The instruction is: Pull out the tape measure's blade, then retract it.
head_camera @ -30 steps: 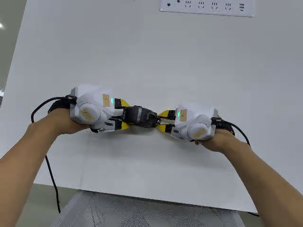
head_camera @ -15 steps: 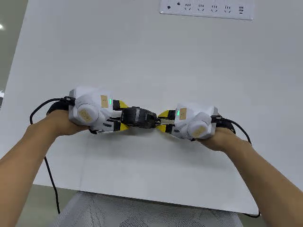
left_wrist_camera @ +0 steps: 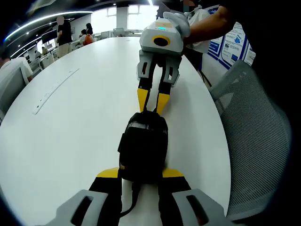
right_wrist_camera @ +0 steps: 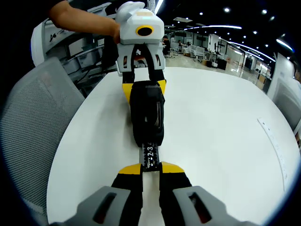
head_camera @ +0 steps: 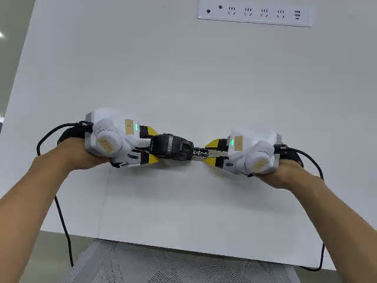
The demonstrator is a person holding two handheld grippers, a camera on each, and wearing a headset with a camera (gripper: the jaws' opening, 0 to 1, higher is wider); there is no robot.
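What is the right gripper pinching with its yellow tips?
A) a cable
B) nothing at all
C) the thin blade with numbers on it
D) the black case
C: in the right gripper view, the right gripper is shut on the numbered blade sticking out of the black tape measure, whose case the left gripper holds.

Black tape measure, blade slightly out

tape measure case black; blade dark, white numerals; left gripper and right gripper white, green light on each, yellow-tipped black jaws; table white
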